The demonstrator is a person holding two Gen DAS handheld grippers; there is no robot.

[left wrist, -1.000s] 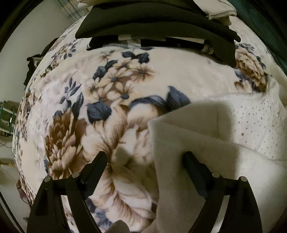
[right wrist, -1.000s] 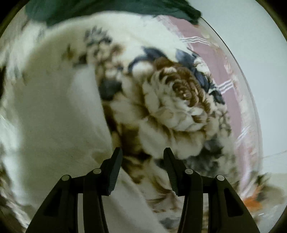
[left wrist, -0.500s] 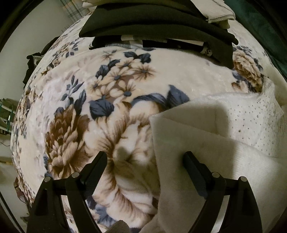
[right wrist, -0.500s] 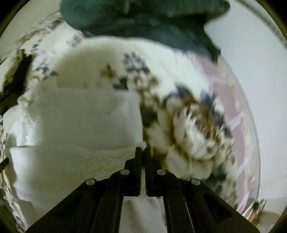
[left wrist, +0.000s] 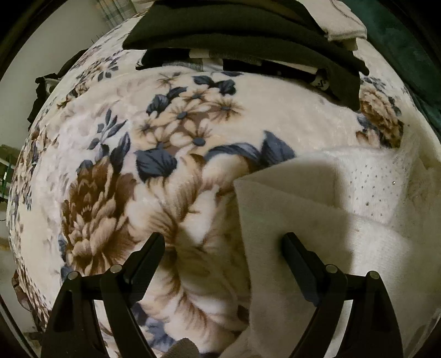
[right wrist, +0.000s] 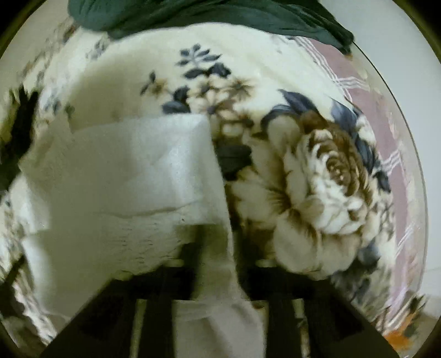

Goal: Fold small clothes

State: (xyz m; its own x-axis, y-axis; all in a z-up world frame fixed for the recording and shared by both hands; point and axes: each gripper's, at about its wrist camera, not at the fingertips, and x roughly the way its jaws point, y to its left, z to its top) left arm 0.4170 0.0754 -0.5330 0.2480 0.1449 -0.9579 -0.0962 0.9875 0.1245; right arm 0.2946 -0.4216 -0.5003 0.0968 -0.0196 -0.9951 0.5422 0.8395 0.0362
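A small white fuzzy garment (left wrist: 317, 209) with tiny sparkles lies partly folded on a floral blanket (left wrist: 176, 154). My left gripper (left wrist: 223, 247) is open; its right finger rests over the garment's left edge, its left finger over the blanket. In the right wrist view the same white garment (right wrist: 132, 181) lies folded at the left. My right gripper (right wrist: 220, 264) is blurred; its fingers stand apart with the garment's right edge between them.
A stack of dark folded clothes (left wrist: 248, 35) sits at the blanket's far edge. A dark green cloth (right wrist: 209, 16) lies at the far side in the right wrist view. A pink striped sheet (right wrist: 386, 137) shows at the blanket's right edge.
My right gripper shut half a second ago at the garment's edge and now stands apart again, lower over the folded garment. My left gripper has barely moved.
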